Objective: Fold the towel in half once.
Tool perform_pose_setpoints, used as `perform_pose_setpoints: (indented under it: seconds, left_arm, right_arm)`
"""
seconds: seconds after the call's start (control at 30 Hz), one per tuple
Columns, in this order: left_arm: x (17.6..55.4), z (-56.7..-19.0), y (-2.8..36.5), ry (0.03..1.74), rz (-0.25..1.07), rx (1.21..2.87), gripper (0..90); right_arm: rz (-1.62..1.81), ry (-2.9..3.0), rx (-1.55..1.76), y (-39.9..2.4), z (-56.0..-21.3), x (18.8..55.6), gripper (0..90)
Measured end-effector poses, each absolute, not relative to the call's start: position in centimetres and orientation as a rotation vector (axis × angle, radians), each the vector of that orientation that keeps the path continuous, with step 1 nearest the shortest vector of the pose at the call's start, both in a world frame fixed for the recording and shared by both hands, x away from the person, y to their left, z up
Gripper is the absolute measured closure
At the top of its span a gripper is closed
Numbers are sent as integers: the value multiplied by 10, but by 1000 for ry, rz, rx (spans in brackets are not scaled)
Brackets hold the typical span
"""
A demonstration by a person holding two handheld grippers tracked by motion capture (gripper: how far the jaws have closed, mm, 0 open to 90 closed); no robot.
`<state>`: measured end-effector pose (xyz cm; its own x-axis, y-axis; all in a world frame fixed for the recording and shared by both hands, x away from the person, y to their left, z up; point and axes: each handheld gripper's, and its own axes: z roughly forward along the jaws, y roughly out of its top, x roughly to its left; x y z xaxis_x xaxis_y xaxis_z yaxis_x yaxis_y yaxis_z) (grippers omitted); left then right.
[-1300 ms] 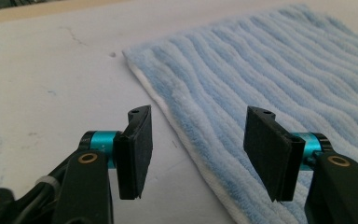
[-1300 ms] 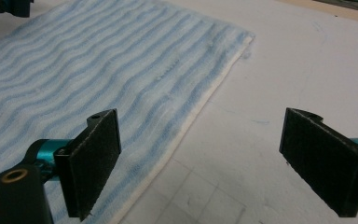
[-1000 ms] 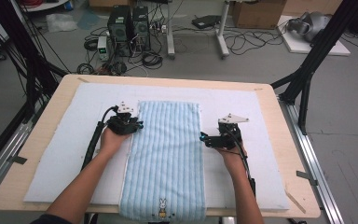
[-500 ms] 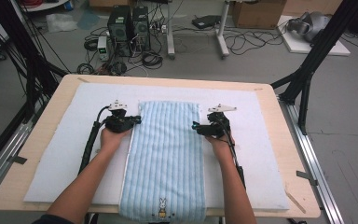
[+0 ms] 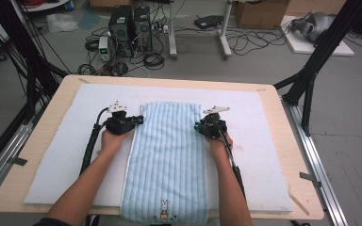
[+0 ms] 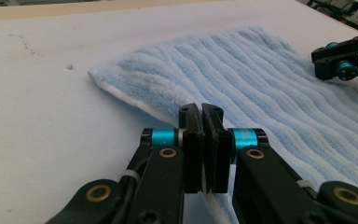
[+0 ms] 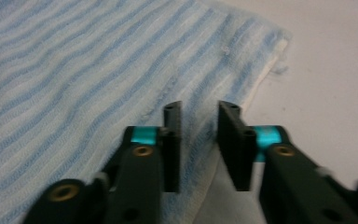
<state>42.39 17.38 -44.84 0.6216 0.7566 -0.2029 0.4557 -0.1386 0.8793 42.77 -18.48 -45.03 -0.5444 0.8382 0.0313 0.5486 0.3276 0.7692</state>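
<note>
A light blue striped towel [image 5: 169, 155] with a small rabbit at its near end lies lengthwise on the white mat [image 5: 264, 141]. My left gripper [image 5: 139, 120] sits at the towel's left edge near the far end. In the left gripper view its jaws [image 6: 201, 108] are pressed together on the towel's [image 6: 261, 93] white-hemmed edge. My right gripper [image 5: 197, 126] is at the towel's right edge, opposite the left one. Its jaws [image 7: 199, 109] have just been closing and straddle the towel's edge [image 7: 98, 70], with a gap still between the pads.
The mat covers most of the wooden table [image 5: 66, 94]. Black frame posts [image 5: 306, 89] stand at both sides. Computer towers [image 5: 129, 23] and cables lie on the floor beyond the far edge. My right gripper [image 6: 328, 70] also shows across the towel in the left gripper view.
My right hand has moved left and farther away to the towel's right edge, and its jaws have narrowed. The left hand has stayed at the left edge.
</note>
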Motion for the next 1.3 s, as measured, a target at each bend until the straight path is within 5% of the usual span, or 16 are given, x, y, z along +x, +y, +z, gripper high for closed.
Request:
perform_pose_setpoints:
  seconds: [0.1, 0.5, 1.3]
  left_arm:
    - [424, -448, 175, 987, 359, 1769, 869]
    - [420, -437, 181, 925, 380, 1680, 869]
    - [318, -441, 198, 862, 331, 1701, 863]
  right_arm:
    - [1073, 2242, 1215, -183, -450, 427, 858]
    - [1233, 2115, 1194, -193, -436, 418, 866]
    - [1306, 2174, 1066, -196, -412, 320, 865]
